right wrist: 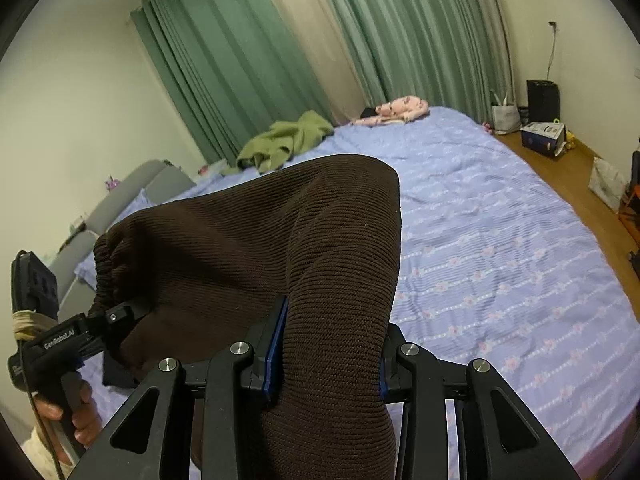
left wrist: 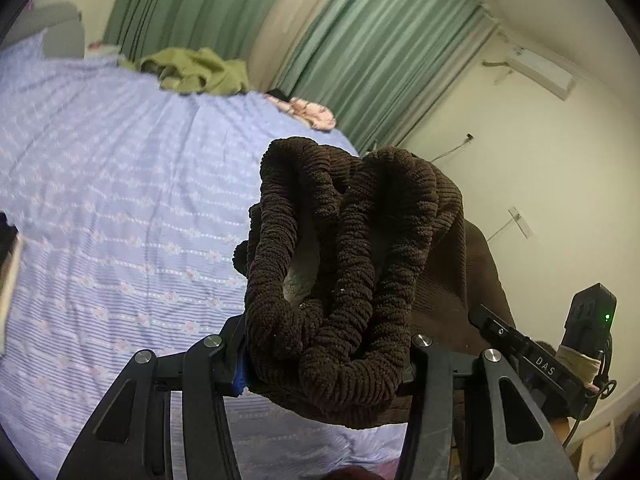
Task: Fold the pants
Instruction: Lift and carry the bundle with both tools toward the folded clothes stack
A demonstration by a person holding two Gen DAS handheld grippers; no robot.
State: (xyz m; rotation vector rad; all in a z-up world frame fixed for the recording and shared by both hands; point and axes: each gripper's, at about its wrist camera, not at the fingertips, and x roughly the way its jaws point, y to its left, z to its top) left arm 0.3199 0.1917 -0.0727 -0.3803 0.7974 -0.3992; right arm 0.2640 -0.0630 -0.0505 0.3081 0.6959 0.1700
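Dark brown ribbed knit pants [left wrist: 344,264] hang in the air above the bed, held by both grippers. My left gripper [left wrist: 324,364] is shut on the bunched elastic waistband, which fills the middle of the left wrist view. My right gripper [right wrist: 326,344] is shut on a fold of the pants' fabric [right wrist: 280,240]; the cloth drapes over and between its fingers. In the right wrist view the left gripper [right wrist: 120,314] shows at the left edge, clamped on the gathered waistband. In the left wrist view the right gripper [left wrist: 492,324] reaches into the cloth from the right.
A bed with a lilac flowered sheet [right wrist: 500,240] lies below. A green garment [right wrist: 286,140] and a pink garment [right wrist: 400,110] lie at its far edge by green curtains [right wrist: 240,60]. Bags and boxes [right wrist: 544,136] stand on the wooden floor at right.
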